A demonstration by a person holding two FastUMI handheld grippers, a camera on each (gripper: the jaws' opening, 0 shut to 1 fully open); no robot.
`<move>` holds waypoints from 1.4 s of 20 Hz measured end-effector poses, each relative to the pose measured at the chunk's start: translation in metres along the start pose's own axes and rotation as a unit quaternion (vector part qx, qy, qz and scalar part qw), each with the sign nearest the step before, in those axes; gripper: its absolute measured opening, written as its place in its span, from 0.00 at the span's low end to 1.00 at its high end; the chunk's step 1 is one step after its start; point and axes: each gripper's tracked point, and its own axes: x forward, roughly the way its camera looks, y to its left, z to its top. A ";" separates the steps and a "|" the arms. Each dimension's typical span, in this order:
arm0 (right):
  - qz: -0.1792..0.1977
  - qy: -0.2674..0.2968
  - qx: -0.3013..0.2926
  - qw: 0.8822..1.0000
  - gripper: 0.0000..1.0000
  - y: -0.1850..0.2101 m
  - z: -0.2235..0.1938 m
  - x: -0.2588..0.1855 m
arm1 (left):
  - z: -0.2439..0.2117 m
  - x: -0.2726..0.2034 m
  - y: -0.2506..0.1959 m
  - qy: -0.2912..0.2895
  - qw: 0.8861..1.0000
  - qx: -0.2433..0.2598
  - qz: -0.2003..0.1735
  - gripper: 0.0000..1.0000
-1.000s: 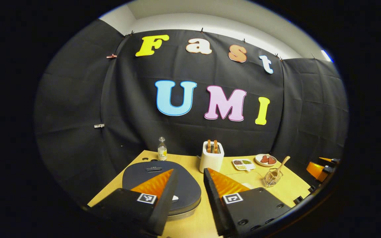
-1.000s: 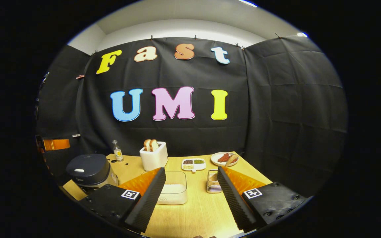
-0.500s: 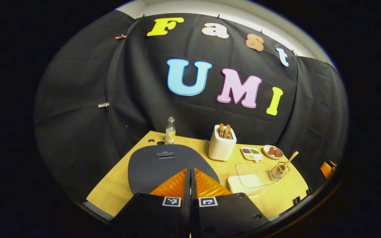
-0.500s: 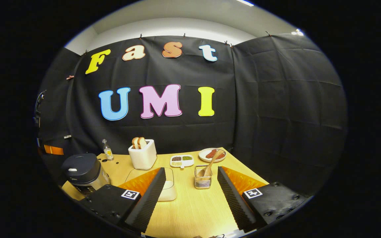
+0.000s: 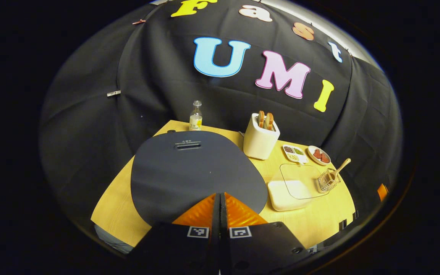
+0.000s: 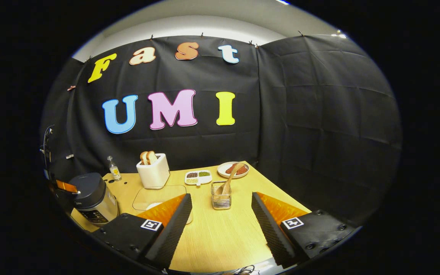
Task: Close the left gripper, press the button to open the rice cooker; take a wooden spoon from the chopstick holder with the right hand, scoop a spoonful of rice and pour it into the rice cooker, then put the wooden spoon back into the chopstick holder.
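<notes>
Below, left tool (image 5: 220, 198) clenched over rice cooker (image 5: 193, 172) lid, button hidden, right tool (image 6: 220, 208) released

Desk (image 6: 220, 233): rice cooker (image 6: 90, 193) at left; toaster (image 6: 152, 172) behind; chopstick holder (image 6: 221, 199) at centre, wooden spoon (image 6: 228, 178) in it.

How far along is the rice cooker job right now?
Done: the left tongs are shut. In hand: they sit over the front edge of the dark round rice cooker lid, which is down. Left: the right tongs are open and empty, and the wooden spoon stands in the wire chopstick holder; scooping and pouring remain.
</notes>
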 end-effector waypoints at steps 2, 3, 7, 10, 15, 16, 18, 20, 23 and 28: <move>0.003 0.007 -0.002 1.000 0.98 0.001 -0.003 0.004 | -0.005 -0.001 0.000 0.010 1.000 0.000 0.006 0.06; 0.007 0.010 -0.003 1.000 0.98 0.004 -0.004 0.006 | -0.006 0.001 0.001 0.015 1.000 -0.001 0.012 0.06; 0.025 0.018 -0.016 0.999 0.98 0.010 -0.001 0.018 | -0.007 0.001 -0.001 0.014 0.999 0.021 0.032 0.06; 0.034 0.019 -0.017 0.999 0.98 0.011 0.002 0.034 | -0.011 0.005 -0.001 0.017 0.998 0.031 0.049 0.06; 0.068 0.040 -0.015 0.997 0.98 0.021 0.004 0.064 | 0.008 -0.008 -0.007 -0.016 0.997 0.042 0.056 0.06; 0.073 0.046 -0.011 0.996 0.98 0.022 0.006 0.071 | 0.023 -0.018 -0.008 -0.042 0.996 0.042 0.066 0.06; 0.083 0.053 0.002 0.995 0.98 0.027 0.008 0.086 | 0.064 -0.045 -0.011 -0.104 0.990 0.032 0.086 0.06; 0.093 0.055 0.006 0.994 0.98 0.033 0.010 0.103 | 0.107 -0.069 -0.016 -0.167 0.980 0.019 0.110 0.08; 0.090 0.052 0.009 0.995 0.98 0.029 0.016 0.132 | 0.129 -0.082 -0.031 -0.206 0.971 0.026 0.120 0.09; 0.069 0.063 0.033 0.995 0.98 0.010 0.008 0.181 | 0.120 -0.086 -0.043 -0.215 0.968 -0.002 0.130 0.80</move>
